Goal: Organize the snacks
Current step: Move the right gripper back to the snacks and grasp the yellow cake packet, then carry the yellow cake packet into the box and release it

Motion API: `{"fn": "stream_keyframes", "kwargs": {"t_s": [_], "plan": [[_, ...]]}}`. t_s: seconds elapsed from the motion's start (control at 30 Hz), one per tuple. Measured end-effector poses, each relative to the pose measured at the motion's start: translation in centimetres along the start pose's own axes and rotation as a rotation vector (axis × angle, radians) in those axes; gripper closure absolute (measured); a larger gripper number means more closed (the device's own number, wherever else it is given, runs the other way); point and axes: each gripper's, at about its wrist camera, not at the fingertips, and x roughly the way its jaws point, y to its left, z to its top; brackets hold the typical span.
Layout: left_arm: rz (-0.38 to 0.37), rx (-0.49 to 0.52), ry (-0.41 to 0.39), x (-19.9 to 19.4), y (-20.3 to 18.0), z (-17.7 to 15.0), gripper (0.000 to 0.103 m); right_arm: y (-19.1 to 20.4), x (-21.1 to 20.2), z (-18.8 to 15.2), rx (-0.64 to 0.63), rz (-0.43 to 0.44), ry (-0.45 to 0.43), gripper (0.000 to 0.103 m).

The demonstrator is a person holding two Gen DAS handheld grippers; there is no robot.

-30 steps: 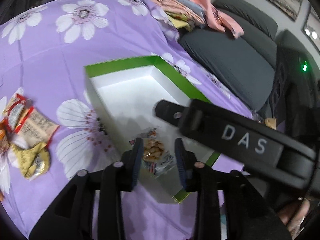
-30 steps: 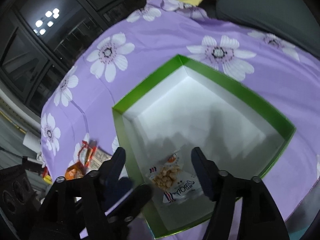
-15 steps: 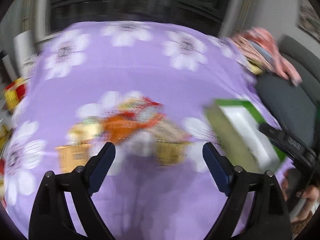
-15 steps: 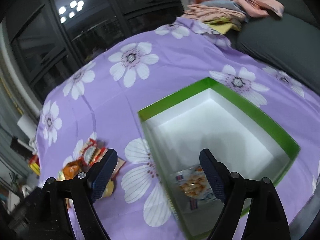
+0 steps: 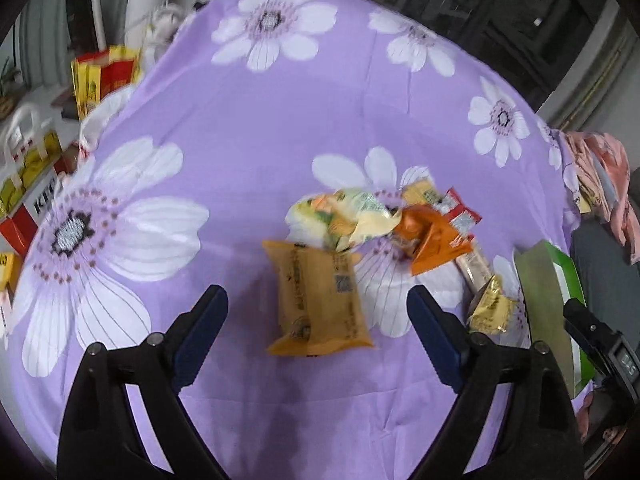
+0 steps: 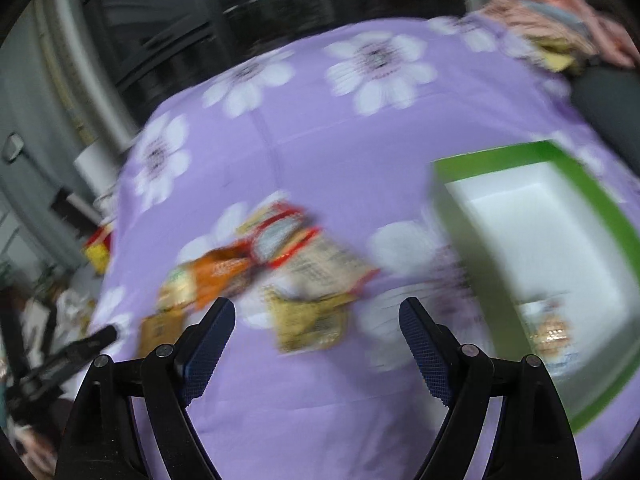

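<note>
At the bottom of the right wrist view, heavy motion blur, so packet labels unreadable and edges smeared. Nearest there, the right gripper [image 6: 316, 326], jaws spread wide, nothing between the pads, nothing touched. Just beyond its tips, a crinkled yellow packet [image 6: 310, 322] flat on the purple flowered cloth [image 6: 320, 128]; farther on, a blurred heap of red-edged and orange packets [image 6: 272, 252]. Off to the right, the green box [image 6: 588, 184], cut off by the frame edge, with one snack bag [image 6: 554, 334] lying in its near corner. In the left wrist view, sharper: the left gripper [image 5: 318, 306], likewise wide open and empty, hovering above the cloth. Between and just past its fingertips, an orange-tan packet [image 5: 320, 300], untouched. Beyond that, a pale green-and-yellow bag [image 5: 340, 220] overlapping its far end, then an orange pouch [image 5: 434, 240] and small red wrappers, partly hidden under one another. At the left edge, yellow and red cartons [image 5: 102, 76], blurred.
</note>
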Motion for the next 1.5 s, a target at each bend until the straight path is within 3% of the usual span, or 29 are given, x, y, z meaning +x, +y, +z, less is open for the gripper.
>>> {"fn": "stream_keyframes", "kwargs": {"t_s": [0.17,0.27,0.37,0.43,0.57,0.7,0.8,0.87,1.1,1.5], "plan": [[-0.046,-0.042,0.083,2.0,0.7,-0.3,0.024,4.5,3.4,0.2,-0.019,0.272,0.184,0.019],[-0.048,-0.059,0.123,3.0,0.8,-0.2,0.03,7.4,5.9,0.1,-0.037,0.35,0.275,0.019],[-0.064,-0.069,0.151,3.8,1.2,-0.1,0.039,10.0,8.6,-0.3,-0.064,0.413,0.363,0.027],[-0.08,-0.075,0.172,4.4,1.5,0.0,0.042,11.2,10.2,-0.6,-0.078,0.432,0.402,0.029],[-0.087,-0.092,0.211,5.4,1.7,0.0,0.05,12.2,13.8,-1.4,-0.085,0.406,0.494,0.043],[-0.087,-0.08,0.213,5.5,1.5,0.1,0.054,12.3,15.9,-2.1,-0.078,0.426,0.56,0.044],[-0.081,-0.055,0.202,5.3,1.3,0.0,0.057,12.0,16.0,-2.2,-0.084,0.415,0.546,0.046],[-0.074,-0.026,0.185,4.9,0.9,-0.1,0.061,11.9,15.5,-2.2,-0.099,0.411,0.53,0.055],[-0.094,0.062,0.086,2.4,-1.7,-1.0,0.065,11.8,12.3,-1.7,-0.152,0.383,0.418,0.055],[-0.176,0.25,-0.13,-4.7,-8.6,-3.6,0.066,8.3,2.0,-0.8,-0.157,0.361,0.142,0.055]]}}
